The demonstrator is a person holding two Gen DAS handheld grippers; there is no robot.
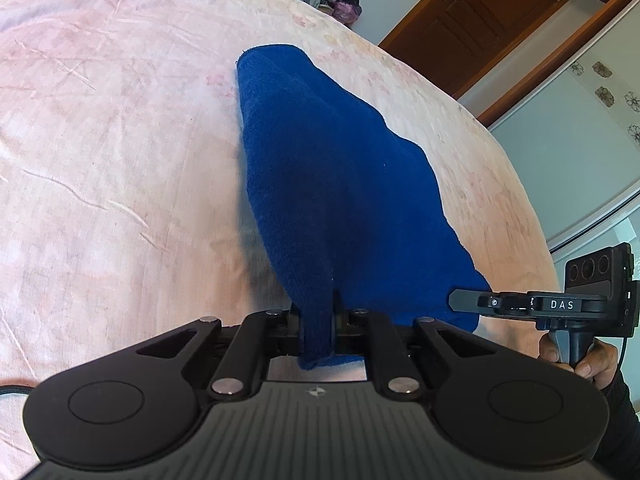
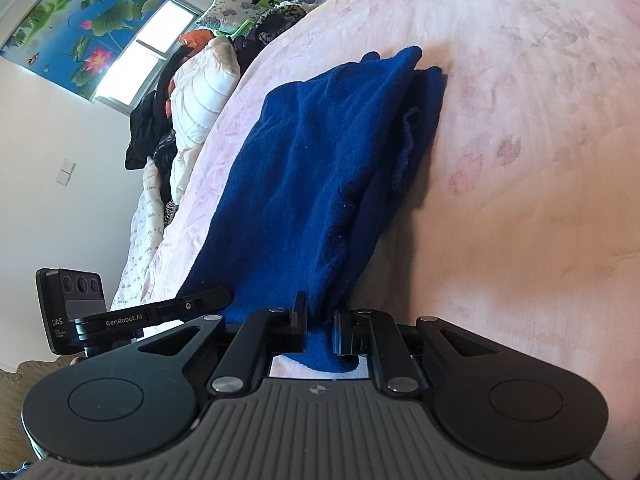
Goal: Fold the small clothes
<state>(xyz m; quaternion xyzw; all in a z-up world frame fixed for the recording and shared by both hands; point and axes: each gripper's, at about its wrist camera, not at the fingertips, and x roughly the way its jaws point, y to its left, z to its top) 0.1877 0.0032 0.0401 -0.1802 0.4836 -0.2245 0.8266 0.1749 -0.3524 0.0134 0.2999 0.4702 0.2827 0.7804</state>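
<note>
- While pinching one near corner of the blue knit garment (image 1: 336,184), left tool (image 1: 316,320) angled down over pink bed cover (image 1: 120,160).
- Right tool (image 2: 320,320) clamped on the other near corner.
- Garment's near edge lifted between both tools, far end lying folded on bed.
- Hand (image 1: 580,356) gripping right tool's handle.

A pink floral bedspread (image 1: 120,140), a brown wooden door (image 1: 500,12), a bright window (image 2: 148,52) under a lotus picture (image 2: 80,12).

"DAS" on the right gripper (image 1: 466,303), "GenRobot.AI" and "DAS" on the left gripper (image 2: 208,296)
</note>
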